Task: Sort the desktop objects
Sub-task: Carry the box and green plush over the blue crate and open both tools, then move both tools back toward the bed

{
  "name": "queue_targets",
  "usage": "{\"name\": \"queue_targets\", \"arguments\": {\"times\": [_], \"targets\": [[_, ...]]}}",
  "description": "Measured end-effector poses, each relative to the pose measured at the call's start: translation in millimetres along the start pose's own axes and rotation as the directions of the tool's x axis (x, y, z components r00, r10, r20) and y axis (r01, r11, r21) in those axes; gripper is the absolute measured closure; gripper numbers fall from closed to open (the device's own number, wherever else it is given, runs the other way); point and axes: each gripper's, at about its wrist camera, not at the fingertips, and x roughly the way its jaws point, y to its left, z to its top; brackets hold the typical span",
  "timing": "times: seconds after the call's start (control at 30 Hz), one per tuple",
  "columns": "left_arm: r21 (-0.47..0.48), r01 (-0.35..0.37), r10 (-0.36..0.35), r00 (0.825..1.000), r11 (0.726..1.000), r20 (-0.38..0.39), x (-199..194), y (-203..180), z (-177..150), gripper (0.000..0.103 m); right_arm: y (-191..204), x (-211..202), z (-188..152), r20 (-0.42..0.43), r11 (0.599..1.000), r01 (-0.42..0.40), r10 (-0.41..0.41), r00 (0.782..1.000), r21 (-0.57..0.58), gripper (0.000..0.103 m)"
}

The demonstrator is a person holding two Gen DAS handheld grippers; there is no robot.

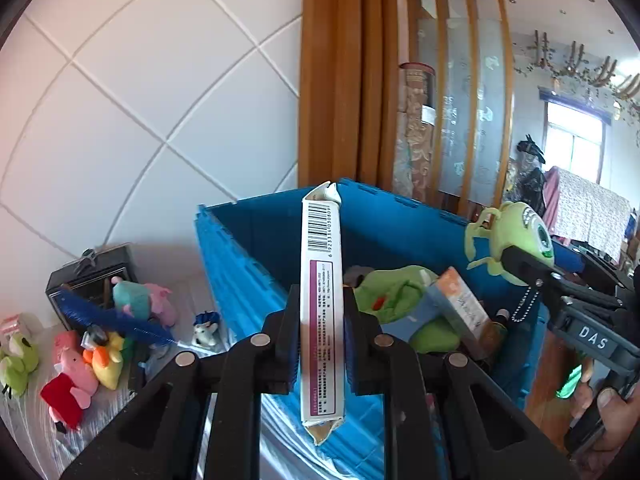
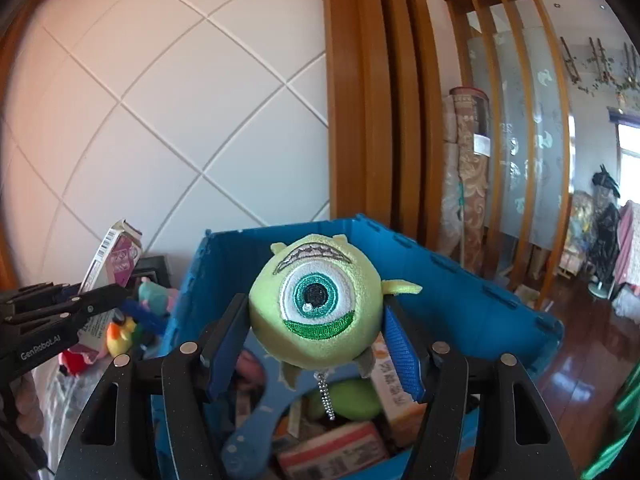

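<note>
Carrying two items to the blue crate [image 1: 248, 264] at once; the step in hand looks like the drop-off. Crate stands open at the counter [image 1: 36, 432] edge, already part-filled with boxes and a green plush. Left gripper [image 1: 322, 340] has its fingers [image 1: 289, 344] drawn narrow, clamped on a slim white carton [image 1: 322, 280] with a barcode, held upright at the crate's near wall. Right gripper [image 2: 316, 344] holds the one-eyed green plush [image 2: 316, 304] between half-spread fingers [image 2: 400, 344], eye facing the camera, bead chain [image 2: 326, 396] dangling, above the crate's interior. Loose toys remain on the counter beside the crate. Next move, by my reading: bring both over the opening, lower, then let go.
</note>
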Motion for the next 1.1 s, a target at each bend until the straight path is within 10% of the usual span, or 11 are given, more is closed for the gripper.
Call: {"name": "queue_targets", "arguments": {"times": [0.67, 0.8, 0.97, 1.1], "targets": [[0.137, 0.079, -0.057, 0.986, 0.987, -0.156, 56, -94, 1, 0.086, -58, 56, -30, -0.127, 0.990, 0.115, -0.125, 0.984, -0.083, 0.037], [0.134, 0.078, -0.059, 0.988, 0.988, -0.140, 54, -96, 2, 0.085, -62, 59, -31, -0.138, 0.987, 0.135, -0.146, 0.980, -0.087, 0.007], [0.140, 0.017, -0.005, 0.996, 0.990, -0.085, 41, -93, 1, 0.029, -60, 51, -28, -0.110, 0.987, 0.134, -0.144, 0.984, -0.092, 0.000], [0.119, 0.014, -0.010, 0.999, 0.993, -0.036, 24, -81, 1, 0.028, -55, 45, -26, -0.102, 0.986, 0.133, -0.143, 0.985, -0.096, 0.000]]}}
